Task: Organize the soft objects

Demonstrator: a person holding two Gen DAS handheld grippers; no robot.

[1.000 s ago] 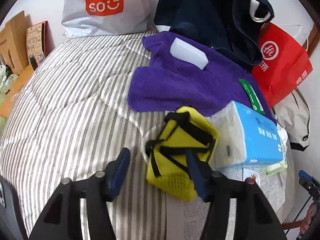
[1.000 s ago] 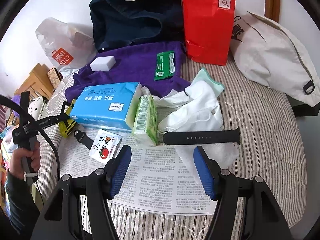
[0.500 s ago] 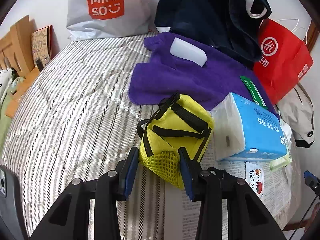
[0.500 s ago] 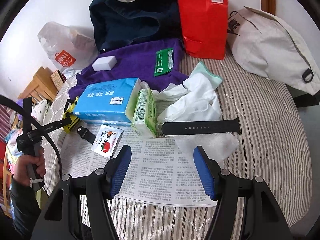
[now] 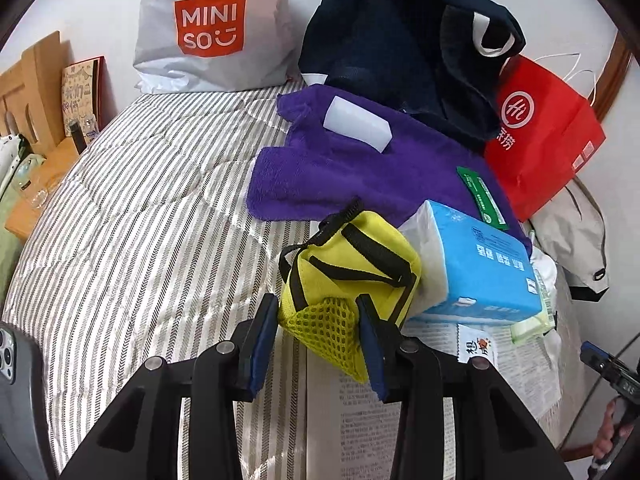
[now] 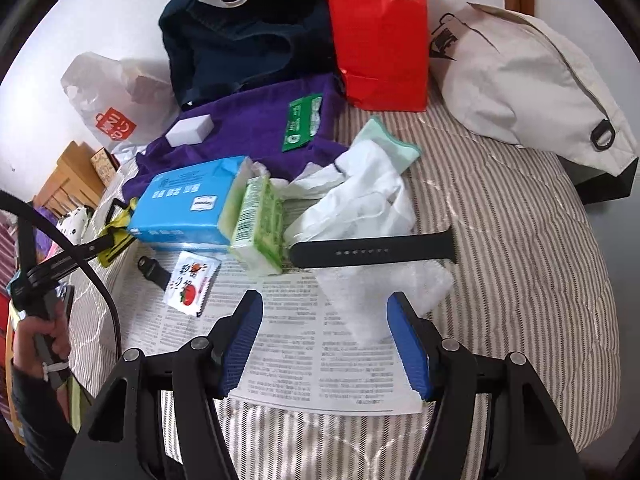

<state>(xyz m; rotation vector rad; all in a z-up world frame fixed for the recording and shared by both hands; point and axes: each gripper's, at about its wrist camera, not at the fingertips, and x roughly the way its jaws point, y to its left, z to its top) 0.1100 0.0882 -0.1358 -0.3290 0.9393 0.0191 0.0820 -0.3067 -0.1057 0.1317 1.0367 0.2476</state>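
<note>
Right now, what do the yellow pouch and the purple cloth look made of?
Yellow pouch: seemingly woven synthetic fabric, matte, with an open mesh pocket and black webbing straps. Purple cloth: probably terry or microfibre; its surface looks fuzzy and thick.

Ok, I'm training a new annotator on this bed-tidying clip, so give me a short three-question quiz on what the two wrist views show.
1. True or false: the left gripper is shut on the yellow mesh pouch.
2. Which item lies on the purple towel? A) black watch strap B) white sponge block C) blue tissue pack
3. Fill in: the right gripper hangs open above the ____.

Key
1. True: both pads press the pouch's mesh end.
2. B: the white sponge block sits on the towel.
3. Newspaper; nothing sits between its jaws.
</note>
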